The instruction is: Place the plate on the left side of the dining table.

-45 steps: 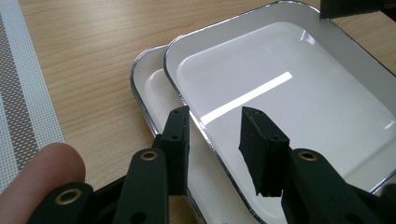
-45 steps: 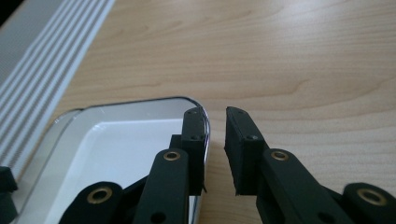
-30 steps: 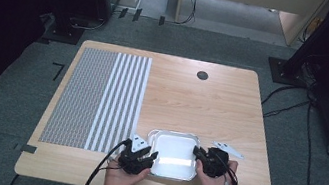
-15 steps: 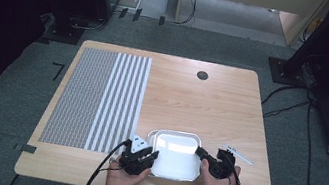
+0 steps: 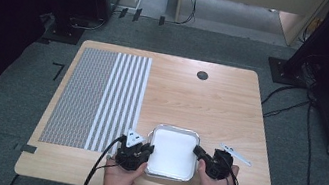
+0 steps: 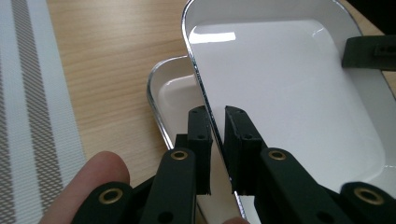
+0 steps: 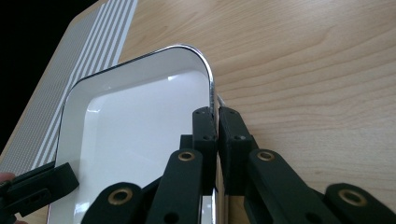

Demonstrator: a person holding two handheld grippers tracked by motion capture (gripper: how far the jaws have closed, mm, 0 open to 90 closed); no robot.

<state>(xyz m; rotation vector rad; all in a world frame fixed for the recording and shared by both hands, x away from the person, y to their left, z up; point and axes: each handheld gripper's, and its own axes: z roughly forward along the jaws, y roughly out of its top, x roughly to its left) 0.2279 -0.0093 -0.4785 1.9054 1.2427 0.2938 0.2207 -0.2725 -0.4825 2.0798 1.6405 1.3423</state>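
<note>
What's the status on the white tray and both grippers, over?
Left gripper shut on the upper tray's left rim; right gripper shut on its right rim. Upper tray raised above a second tray underneath. Striped mat alongside, not in the way.

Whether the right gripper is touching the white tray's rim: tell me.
Touching. In the right gripper view, the right gripper has both fingers clamped flat on the white tray's rim, no gap.

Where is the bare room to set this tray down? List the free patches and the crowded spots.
Free: the bare wood between the striped placemat and the table's right edge, from the round grommet hole down to the white tray. Crowded: the near edge, where the left gripper and right gripper clamp the tray's rim, a second tray beneath.
</note>
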